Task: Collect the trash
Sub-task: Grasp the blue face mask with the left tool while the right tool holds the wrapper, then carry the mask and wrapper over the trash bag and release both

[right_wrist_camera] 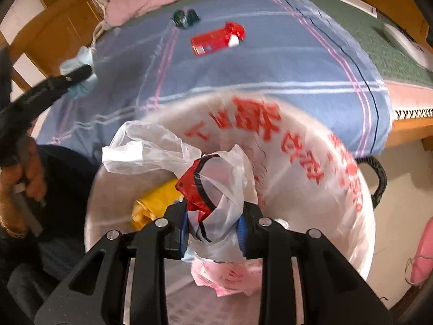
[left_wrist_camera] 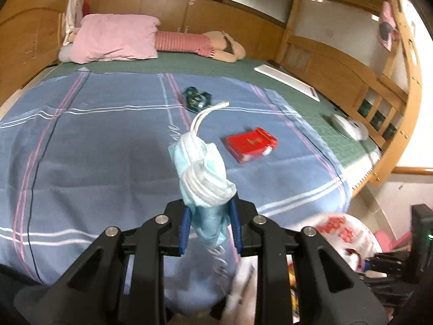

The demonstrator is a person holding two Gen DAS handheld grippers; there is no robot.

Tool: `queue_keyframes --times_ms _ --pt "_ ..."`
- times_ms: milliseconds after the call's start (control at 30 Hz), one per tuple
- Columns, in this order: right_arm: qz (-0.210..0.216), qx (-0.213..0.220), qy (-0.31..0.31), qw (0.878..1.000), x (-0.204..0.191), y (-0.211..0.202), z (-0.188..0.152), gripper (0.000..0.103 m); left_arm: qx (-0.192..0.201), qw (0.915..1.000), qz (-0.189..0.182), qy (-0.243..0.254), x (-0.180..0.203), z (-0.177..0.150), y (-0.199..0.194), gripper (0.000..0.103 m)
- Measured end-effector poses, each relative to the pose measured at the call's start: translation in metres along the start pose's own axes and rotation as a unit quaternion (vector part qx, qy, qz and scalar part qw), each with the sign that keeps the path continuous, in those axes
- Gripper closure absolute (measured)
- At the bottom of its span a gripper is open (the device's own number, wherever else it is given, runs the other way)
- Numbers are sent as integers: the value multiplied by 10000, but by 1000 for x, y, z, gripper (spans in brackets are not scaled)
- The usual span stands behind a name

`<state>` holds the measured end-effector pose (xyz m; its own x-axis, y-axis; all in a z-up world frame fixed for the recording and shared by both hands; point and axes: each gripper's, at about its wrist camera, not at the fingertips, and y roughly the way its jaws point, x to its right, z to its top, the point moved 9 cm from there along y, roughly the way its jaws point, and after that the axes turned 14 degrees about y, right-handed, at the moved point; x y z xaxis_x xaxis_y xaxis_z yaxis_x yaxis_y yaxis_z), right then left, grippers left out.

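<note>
On bed (left_wrist_camera: 81,140): one red packet (left_wrist_camera: 251,147)

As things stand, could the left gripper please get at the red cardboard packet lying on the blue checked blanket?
Probably not yet: the path across the blue checked blanket to the red cardboard packet looks free, but the left gripper is shut on a crumpled light-blue face mask, which would have to be dropped first.

Crumpled blue face mask (left_wrist_camera: 201,173) held above bed; red carton (left_wrist_camera: 251,144), dark wrapper (left_wrist_camera: 197,98) on blanket.
</note>
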<state>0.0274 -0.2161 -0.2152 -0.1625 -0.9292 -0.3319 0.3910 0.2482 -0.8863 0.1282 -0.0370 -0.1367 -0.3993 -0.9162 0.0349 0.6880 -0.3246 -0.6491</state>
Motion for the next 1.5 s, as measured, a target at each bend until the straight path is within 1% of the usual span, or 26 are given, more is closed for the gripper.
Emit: queue_keyframes --times_ms 33,100,133,167,267,300,400,467,533,567,600,633,667,700,767,833,867,900,933,1000,1067,1133,1300,1367,1400,1500 --pt "31 -39 38 10000 2 1 -3 73 -3 10000 -50 50 4 -3 -2 77" --pt "133 -106 91 9998 4 3 -5 62 -19 9996 -166 233 18 -8 -6 77" --pt "184 -149 92 9997 4 3 -7 47 -27 9993 -218 312 25 -10 -7 77" --pt "211 -138 103 9996 4 3 -7 37 -34 9989 -269 384 29 -12 -8 77" --pt "491 297 402 9975 6 -13 7 35 3 9974 -494 524 40 -14 -10 77" --pt "619 427 561 9956 8 -19 11 35 3 9962 -690 527 44 -15 -10 77" --pt "1046 903 1229 9828 22 -42 30 34 -8 9915 -1144 622 58 -18 -11 77" --pt "1208 1212 1538 9732 32 -57 41 34 -36 9828 -1624 882 78 -22 -14 77" --pt "1223 1562 1749 9644 44 -75 51 34 -104 9735 -1922 1237 99 -28 -17 77" --pt "1200 1657 1790 9623 48 -79 54 34 -152 9679 -2062 1430 111 -31 -18 77" --pt "1155 1765 1836 9601 52 -85 57 33 -246 9582 -2249 1750 128 -38 -19 77" --pt "1123 1809 1863 9591 54 -88 59 33 -320 9517 -2357 1941 138 -44 -19 77" --pt "1106 1818 1882 9588 56 -90 61 33 -451 9426 -2502 2165 151 -52 -18 77" --pt "1092 1829 1901 9584 57 -91 64 33 -542 9366 -2589 2296 159 -58 -17 77" --pt "1066 1840 1956 9573 59 -90 66 33 -748 9183 -2830 2667 179 -72 -18 77" --pt "1076 1832 2015 9562 59 -88 65 33 -862 9054 -2937 2943 192 -82 -20 75" --pt "1079 1810 2030 9562 59 -86 65 33 -896 9029 -2901 3043 195 -86 -19 73" --pt "1089 1765 2031 9569 58 -84 64 33 -937 9017 -2820 3140 197 -89 -18 63" --pt "1096 1732 2025 9576 56 -82 63 33 -945 9016 -2810 3150 195 -90 -18 40" --pt "1086 1726 2015 9580 56 -81 63 33 -857 9052 -2775 3102 194 -88 -20 13" --pt "1099 1720 2012 9580 55 -81 63 32 -775 9087 -2801 2996 188 -83 -22 12" --pt "1098 1708 2018 9582 54 -79 63 32 -777 9147 -2730 2876 183 -78 -19 8" --pt "1104 1677 2000 9590 51 -77 62 32 -741 9279 -2607 2562 171 -67 -15 8" --pt "1109 1660 1996 9593 50 -75 62 32 -612 9313 -2645 2429 166 -61 -19 8" --pt "1105 1646 1995 9596 50 -74 62 32 -477 9350 -2633 2326 162 -56 -23 8" --pt "1094 1609 2001 9603 48 -70 61 32 -127 9409 -2750 1974 150 -43 -33 8"
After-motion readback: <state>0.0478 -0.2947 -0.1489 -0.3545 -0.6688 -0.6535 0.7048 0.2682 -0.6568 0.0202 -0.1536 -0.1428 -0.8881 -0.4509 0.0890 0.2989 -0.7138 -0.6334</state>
